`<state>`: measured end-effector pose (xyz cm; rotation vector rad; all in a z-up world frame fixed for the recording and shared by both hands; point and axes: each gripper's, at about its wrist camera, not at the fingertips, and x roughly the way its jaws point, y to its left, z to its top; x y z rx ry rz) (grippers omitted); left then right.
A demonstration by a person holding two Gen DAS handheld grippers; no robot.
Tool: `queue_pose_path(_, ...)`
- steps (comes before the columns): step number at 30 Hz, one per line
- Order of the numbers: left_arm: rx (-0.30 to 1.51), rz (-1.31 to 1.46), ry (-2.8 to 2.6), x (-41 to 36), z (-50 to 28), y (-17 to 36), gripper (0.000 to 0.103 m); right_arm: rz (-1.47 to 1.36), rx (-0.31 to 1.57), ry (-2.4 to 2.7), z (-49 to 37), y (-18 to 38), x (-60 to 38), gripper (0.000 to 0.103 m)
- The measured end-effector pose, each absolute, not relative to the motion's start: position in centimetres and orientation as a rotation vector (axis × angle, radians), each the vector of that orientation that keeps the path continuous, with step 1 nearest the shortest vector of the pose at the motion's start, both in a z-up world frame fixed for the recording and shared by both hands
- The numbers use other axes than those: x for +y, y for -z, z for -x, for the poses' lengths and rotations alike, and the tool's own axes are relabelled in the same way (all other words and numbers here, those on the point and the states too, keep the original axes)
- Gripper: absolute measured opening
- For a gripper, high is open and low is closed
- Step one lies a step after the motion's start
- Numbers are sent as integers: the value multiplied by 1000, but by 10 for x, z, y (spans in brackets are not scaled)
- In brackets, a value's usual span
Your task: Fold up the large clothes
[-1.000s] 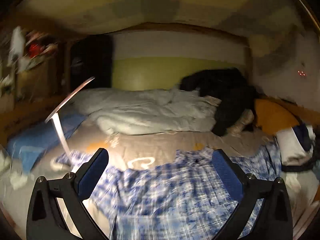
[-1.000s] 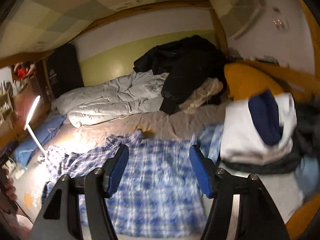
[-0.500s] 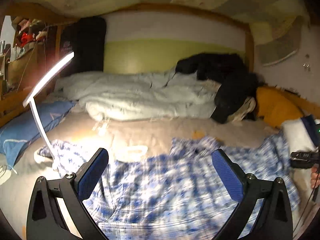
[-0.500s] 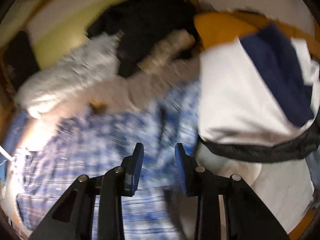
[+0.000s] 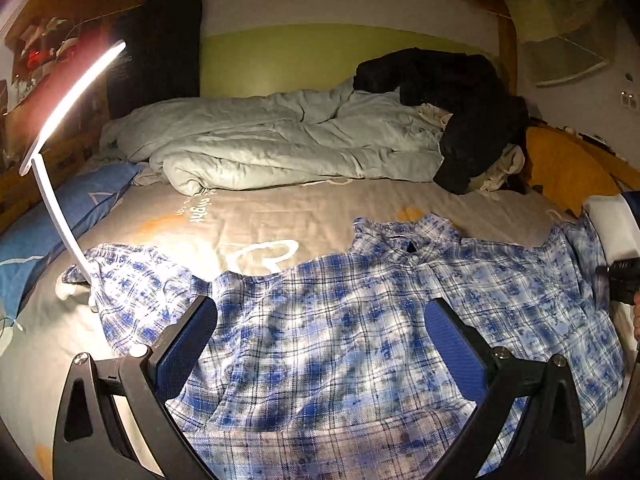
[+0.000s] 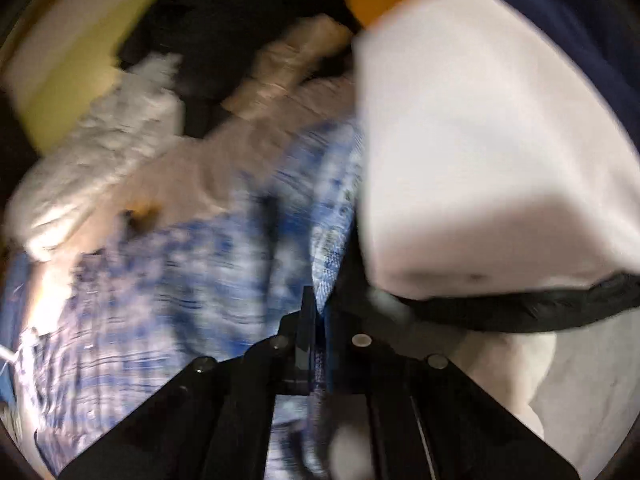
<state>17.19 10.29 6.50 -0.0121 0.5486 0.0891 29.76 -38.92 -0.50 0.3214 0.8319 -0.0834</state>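
Note:
A blue and white plaid shirt lies spread flat on the grey bedsheet, collar toward the far side. My left gripper hovers open low over the shirt's middle, with nothing between its blue pads. In the blurred right wrist view, my right gripper is shut at the shirt's right edge, and a strip of plaid shirt runs up from between its closed jaws. In the left wrist view the right gripper's black body shows at the far right edge, by that sleeve.
A lit white desk lamp stands on the shirt's left sleeve. A rumpled pale duvet and a black jacket lie at the head of the bed. A folded white and navy garment sits against the shirt's right side, with an orange pillow behind it.
Both grippers came down closer to the shirt. The right one swung to the shirt's right edge and its jaws went from wide open to shut. The left stayed open.

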Motion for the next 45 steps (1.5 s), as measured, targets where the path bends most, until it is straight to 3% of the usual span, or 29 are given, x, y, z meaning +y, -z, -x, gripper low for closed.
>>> queue_pose_path(3,532,10,-76,99,-166,-70,103,-229,784,-61,-283,-9,-363,2)
queue_pose_path(9,489,-25,-77,89,-151,-80,103,-130,1021,-255,-276,24,-329,3)
queue_pose_path(12,485,-34,-73,87,-149,-81,103,-123,994,-236,-270,20,-328,5)
queue_pose_path(15,491,-32,-70,87,-150,-79,103,-188,897,-159,-269,5,-342,39)
queue_pose_path(16,496,-30,-70,87,-151,-78,103,-208,866,-116,-271,0,-347,41)
queue_pose_path(24,536,1,-67,89,-163,-67,103,-453,916,81,-319,25,-391,41)
queue_pose_path(26,535,-10,-67,87,-164,-65,103,-424,872,100,-327,25,-389,21)
queue_pose_path(27,536,-15,-67,87,-165,-65,103,-396,860,94,-331,24,-385,4)
queue_pose_path(28,536,-19,-68,86,-164,-64,103,-382,843,80,-332,22,-381,3)
queue_pose_path(34,521,-14,-75,87,-162,-67,102,-264,667,-203,-304,-18,-332,3)
queue_pose_path(37,521,15,-70,89,-162,-68,101,-138,772,-582,-288,-21,-284,3)
queue_pose_path(42,506,-20,-69,84,-158,-69,101,116,897,-597,-266,9,-229,5)
queue_pose_path(44,510,-11,-45,83,-157,-70,101,97,920,-554,-268,14,-230,11)
queue_pose_path(45,514,0,-37,84,-156,-69,101,88,915,-510,-267,14,-233,22)
